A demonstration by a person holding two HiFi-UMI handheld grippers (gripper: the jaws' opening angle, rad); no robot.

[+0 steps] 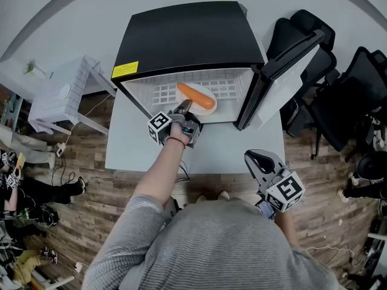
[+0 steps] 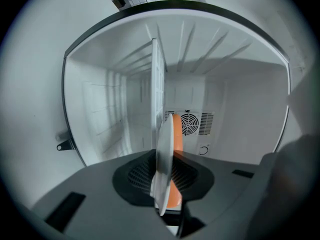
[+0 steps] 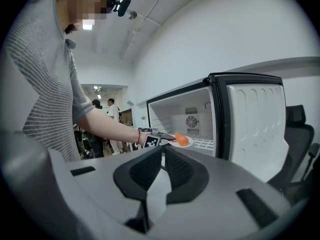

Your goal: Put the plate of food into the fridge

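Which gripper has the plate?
The left gripper, shut on the plate rim at the fridge opening; the right gripper is empty, jaws together.

The black-topped white mini fridge (image 1: 187, 38) stands on the white rectangular bench (image 1: 224, 153), its door (image 1: 284, 77) swung open to the right; the left tongs (image 1: 183, 109) hold the round white plate (image 1: 199, 107), long orange food (image 1: 196, 95) on it, in the opening above the white wire shelf (image 1: 227, 89); the right tongs (image 1: 261, 159) sit by the bench's front right corner, well apart; black office chairs (image 1: 338, 101) stand right of the door.

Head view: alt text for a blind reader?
The left hand-held gripper holds a white plate of orange food at the mouth of the open fridge. The right hand-held gripper hangs empty at lower right.
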